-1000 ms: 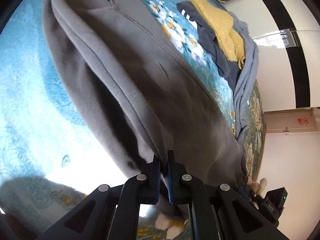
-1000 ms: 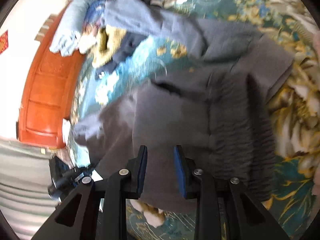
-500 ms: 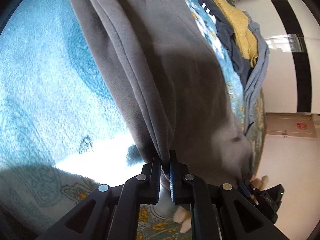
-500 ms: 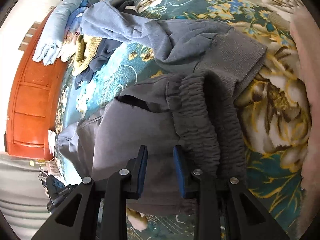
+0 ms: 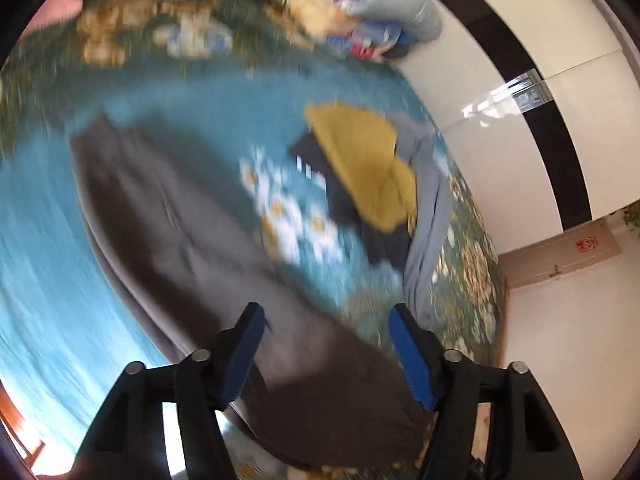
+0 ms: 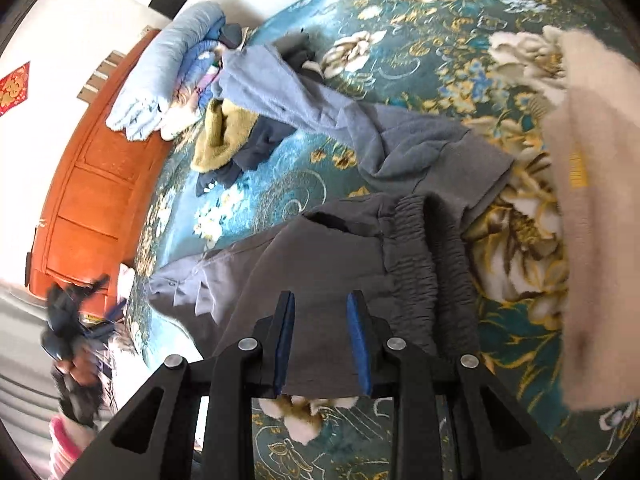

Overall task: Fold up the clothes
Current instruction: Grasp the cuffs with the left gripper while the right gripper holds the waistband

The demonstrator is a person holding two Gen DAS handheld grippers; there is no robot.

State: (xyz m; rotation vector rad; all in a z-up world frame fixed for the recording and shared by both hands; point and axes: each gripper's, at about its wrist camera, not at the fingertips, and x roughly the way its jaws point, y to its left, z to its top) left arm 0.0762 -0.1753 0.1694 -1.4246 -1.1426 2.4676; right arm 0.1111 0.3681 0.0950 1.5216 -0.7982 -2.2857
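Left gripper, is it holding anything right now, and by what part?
Nothing. The left gripper has just been opening; its jaws stand wide, above the grey trousers.

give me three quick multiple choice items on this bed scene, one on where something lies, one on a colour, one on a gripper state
1. Where does the mustard-yellow garment lie?
A. on a dark navy garment
B. on the floor
C. between the left gripper's fingers

2. What colour are the pants with the elastic waistband?
A. red
B. grey
C. white

3. How does the left gripper stand?
A. shut on the pants
B. shut on the yellow garment
C. open, nothing pinched

Answers:
1. A, the yellow piece overlaps the navy one on the floral bedspread.
2. B, the left wrist view and the right wrist view both show grey fabric.
3. C, its jaws have just been opening and stand wide apart above the pants, with no cloth pressed between the pads.
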